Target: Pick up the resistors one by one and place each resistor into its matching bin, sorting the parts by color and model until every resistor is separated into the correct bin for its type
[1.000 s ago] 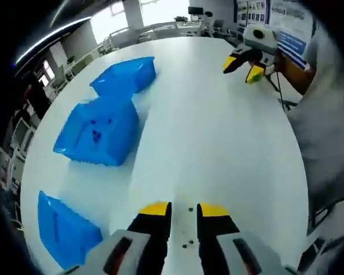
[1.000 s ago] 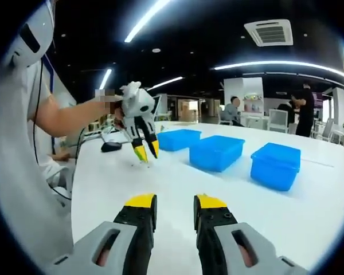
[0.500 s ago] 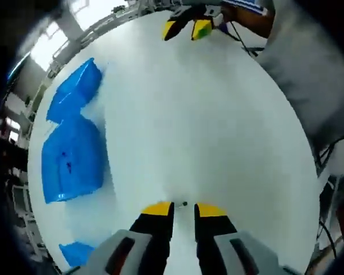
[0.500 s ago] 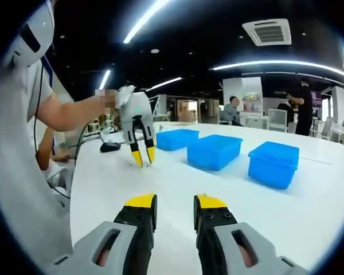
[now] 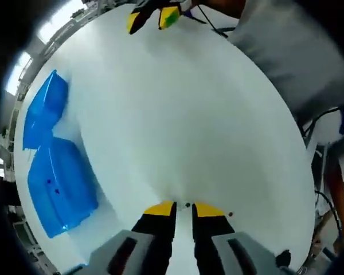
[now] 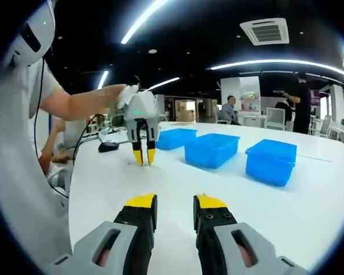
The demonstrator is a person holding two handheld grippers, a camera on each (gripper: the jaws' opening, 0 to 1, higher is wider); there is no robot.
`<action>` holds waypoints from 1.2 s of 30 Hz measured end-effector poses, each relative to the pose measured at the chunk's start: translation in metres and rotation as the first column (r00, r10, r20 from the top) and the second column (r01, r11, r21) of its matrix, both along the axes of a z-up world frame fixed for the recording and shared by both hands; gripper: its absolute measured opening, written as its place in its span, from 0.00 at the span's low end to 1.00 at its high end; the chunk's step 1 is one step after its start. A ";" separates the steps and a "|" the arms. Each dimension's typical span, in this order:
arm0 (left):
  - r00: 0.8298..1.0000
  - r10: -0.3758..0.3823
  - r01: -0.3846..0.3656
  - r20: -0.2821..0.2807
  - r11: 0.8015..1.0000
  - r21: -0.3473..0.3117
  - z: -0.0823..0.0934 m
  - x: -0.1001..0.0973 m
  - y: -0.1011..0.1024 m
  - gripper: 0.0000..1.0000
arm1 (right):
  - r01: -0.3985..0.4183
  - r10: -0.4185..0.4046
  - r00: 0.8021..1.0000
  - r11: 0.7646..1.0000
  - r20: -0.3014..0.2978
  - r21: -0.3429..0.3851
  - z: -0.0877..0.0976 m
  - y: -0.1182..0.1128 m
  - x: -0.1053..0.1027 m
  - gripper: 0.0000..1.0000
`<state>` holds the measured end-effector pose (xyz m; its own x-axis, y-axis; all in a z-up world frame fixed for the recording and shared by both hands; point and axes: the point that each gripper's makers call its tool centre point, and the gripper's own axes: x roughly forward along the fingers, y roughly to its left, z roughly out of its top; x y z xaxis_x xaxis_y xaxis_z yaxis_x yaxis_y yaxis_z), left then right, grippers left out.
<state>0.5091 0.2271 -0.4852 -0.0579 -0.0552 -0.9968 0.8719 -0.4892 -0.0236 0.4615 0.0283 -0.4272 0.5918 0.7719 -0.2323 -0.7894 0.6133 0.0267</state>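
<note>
Three blue bins (image 6: 212, 150) are sitting in a row on the white table (image 6: 178, 183). The left gripper (image 6: 143, 156) is pointing down at the table with its yellow tips nearly together around a tiny resistor (image 5: 187, 204); another small part (image 5: 230, 214) is lying just beside. The right gripper (image 6: 175, 201) is hovering with its jaws spread and holding nothing.

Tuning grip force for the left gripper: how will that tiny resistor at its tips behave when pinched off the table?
Likely very light: the resistor is a speck beside the left gripper tips. Probably apt to skid or roll, since the white table looks smooth and glossy. Its leads are too small to see; assume they bend easily.
</note>
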 end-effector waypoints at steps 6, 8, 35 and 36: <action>0.999 -0.025 0.025 -0.020 1.000 0.016 0.000 0.003 0.002 0.07 | -0.016 0.016 1.000 1.000 0.011 0.008 0.004 0.004 -0.003 0.27; 0.999 -0.020 0.020 -0.035 1.000 0.010 0.000 0.002 0.003 0.05 | -0.014 0.013 1.000 1.000 0.013 0.006 0.005 0.002 -0.003 0.27; 0.832 0.345 -0.545 -0.434 0.364 -0.755 0.079 0.021 -0.018 0.05 | -0.063 0.063 0.998 0.997 0.014 -0.043 0.008 0.030 -0.002 0.27; 0.811 0.363 -0.566 -0.459 0.287 -0.773 0.086 0.028 -0.014 0.05 | -0.065 0.066 0.998 0.997 0.013 -0.044 0.008 0.032 -0.003 0.27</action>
